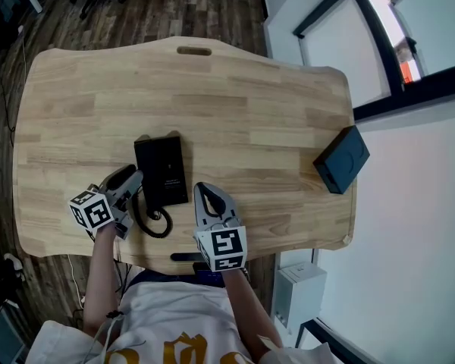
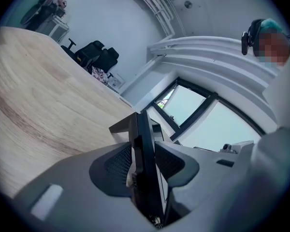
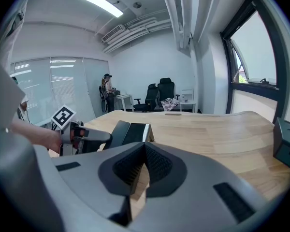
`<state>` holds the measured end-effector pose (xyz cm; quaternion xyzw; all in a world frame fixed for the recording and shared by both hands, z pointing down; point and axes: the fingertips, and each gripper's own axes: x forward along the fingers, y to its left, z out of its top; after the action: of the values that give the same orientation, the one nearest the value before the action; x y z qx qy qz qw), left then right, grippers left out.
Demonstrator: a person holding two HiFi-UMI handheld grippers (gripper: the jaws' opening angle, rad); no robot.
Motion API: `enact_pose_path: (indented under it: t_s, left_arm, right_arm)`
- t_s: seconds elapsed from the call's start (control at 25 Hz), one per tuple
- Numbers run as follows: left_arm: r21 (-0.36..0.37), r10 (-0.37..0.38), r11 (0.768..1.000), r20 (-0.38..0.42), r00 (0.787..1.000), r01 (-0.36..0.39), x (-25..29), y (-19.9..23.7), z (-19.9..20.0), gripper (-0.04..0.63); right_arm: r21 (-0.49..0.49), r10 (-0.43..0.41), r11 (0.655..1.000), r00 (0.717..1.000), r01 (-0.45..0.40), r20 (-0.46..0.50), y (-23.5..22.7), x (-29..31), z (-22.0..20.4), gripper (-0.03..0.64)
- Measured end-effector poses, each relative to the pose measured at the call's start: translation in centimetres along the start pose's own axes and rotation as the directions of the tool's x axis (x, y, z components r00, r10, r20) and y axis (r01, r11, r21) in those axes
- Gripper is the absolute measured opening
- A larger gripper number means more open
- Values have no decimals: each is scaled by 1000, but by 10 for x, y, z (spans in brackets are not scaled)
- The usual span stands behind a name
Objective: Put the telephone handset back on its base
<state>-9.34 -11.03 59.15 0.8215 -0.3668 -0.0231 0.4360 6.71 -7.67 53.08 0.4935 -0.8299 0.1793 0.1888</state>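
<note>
A black telephone (image 1: pixel 165 169) lies flat on the wooden table (image 1: pixel 250 105), with its coiled cord (image 1: pixel 153 222) looping toward the near edge. My left gripper (image 1: pixel 134 179) is at the phone's left side, where the handset (image 2: pixel 142 129) runs. In the left gripper view the handset's black edge stands upright between the jaws of the left gripper (image 2: pixel 145 151). The pads sit close on either side and do not visibly press it. My right gripper (image 1: pixel 205 189) rests just right of the phone, shut and empty. The right gripper view shows the right gripper (image 3: pixel 145 146), the phone (image 3: pixel 133 132) and the left gripper (image 3: pixel 94 138) beside it.
A small black box (image 1: pixel 341 159) sits near the table's right edge, also seen as the black box (image 3: pixel 286 144) in the right gripper view. The table has a slot handle (image 1: pixel 194 51) at its far side. Office chairs (image 3: pixel 157 96) stand beyond the table.
</note>
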Motion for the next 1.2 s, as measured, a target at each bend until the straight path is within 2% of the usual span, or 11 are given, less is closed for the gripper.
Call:
enact_pose_path:
  t_s: [0.28, 0.4, 0.48, 0.68, 0.92, 0.96, 1.04, 1.16, 1.2]
  left_arm:
    - [14, 8, 1000, -30, 1000, -7, 1, -3, -2, 137]
    - [7, -29, 1000, -78, 996, 30, 9, -9, -11, 137]
    - [-20, -64, 998, -84, 994, 63, 13, -12, -12, 87]
    - [-134, -175, 977, -44, 984, 168, 11, -11, -9, 72]
    - [-220, -234, 950, -24, 972, 223, 12, -18, -4, 69]
    - [-226, -236, 948, -26, 971, 224, 13, -17, -4, 69]
    - [-202, -213, 959, -48, 976, 200, 15, -12, -6, 69]
    - [-141, -131, 983, -69, 989, 120, 14, 0, -9, 78]
    - [-130, -97, 988, -67, 993, 88, 12, 4, -9, 105]
  right_arm:
    - [-2, 10, 1000, 1000, -10, -4, 1, -1, 0, 6]
    - [1, 10, 1000, 1000, -10, -8, 0, 0, -3, 6]
    - [1, 13, 1000, 1000, -13, -9, 0, 0, -4, 6]
    - [7, 15, 1000, 1000, -15, -15, -2, 0, -6, 6]
    - [12, 27, 1000, 999, -27, -21, -2, 2, -9, 6]
    - [13, 28, 1000, 999, -28, -21, -2, 3, -9, 6]
    - [14, 30, 999, 999, -29, -21, -3, 3, -10, 6]
    - [16, 33, 999, 999, -32, -21, -3, 3, -9, 6]
    - [16, 35, 999, 999, -34, -20, -3, 3, -9, 6]
